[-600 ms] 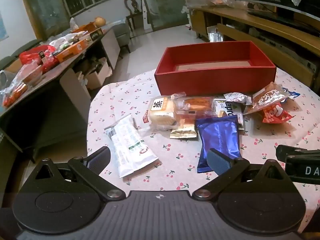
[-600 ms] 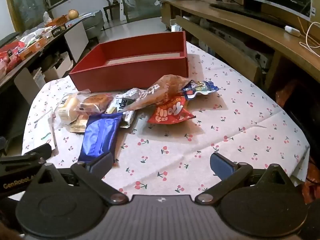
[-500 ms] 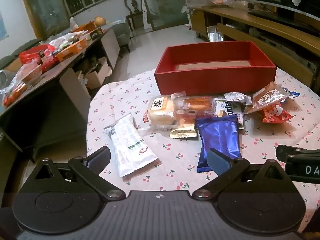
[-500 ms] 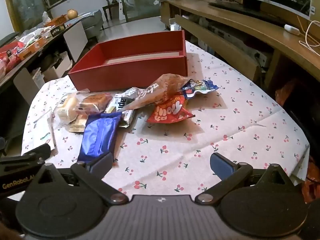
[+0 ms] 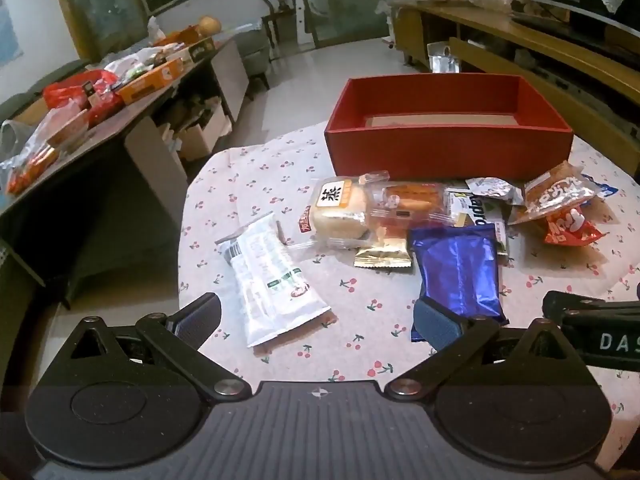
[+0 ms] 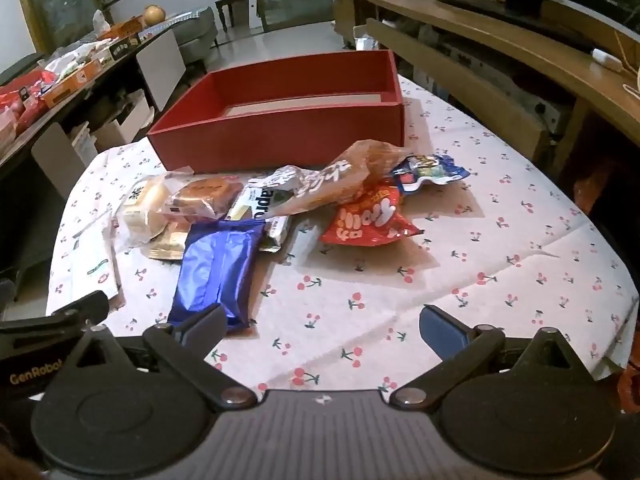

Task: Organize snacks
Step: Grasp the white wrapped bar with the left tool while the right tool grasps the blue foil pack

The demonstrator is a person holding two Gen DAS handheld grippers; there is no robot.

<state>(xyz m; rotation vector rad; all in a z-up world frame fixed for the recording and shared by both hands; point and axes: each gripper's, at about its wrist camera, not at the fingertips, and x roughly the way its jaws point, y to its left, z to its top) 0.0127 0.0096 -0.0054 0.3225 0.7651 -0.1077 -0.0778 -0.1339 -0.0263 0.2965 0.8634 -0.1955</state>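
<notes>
An empty red box (image 5: 448, 148) (image 6: 280, 136) stands at the back of the cherry-print tablecloth (image 5: 360, 344) (image 6: 500, 264). In front of it lies a heap of snacks: a white packet (image 5: 272, 276), a wrapped bun (image 5: 340, 208) (image 6: 148, 204), a blue foil pack (image 5: 460, 272) (image 6: 220, 268), a brown bag (image 5: 556, 196) (image 6: 340, 180) and a red chips bag (image 5: 572, 228) (image 6: 368, 220). My left gripper (image 5: 316, 316) is open above the near end of the white packet. My right gripper (image 6: 320, 328) is open, low over the cloth, right of the blue pack.
A dark side table (image 5: 100, 112) with boxes and bags stands to the left. A long wooden bench or shelf (image 6: 500, 64) runs along the right. The table's edge drops off on the left and right. The other gripper's finger shows at each view's side (image 5: 592, 320) (image 6: 52, 320).
Both grippers have moved slightly forward and down toward the snacks. Nothing on the table has moved.
</notes>
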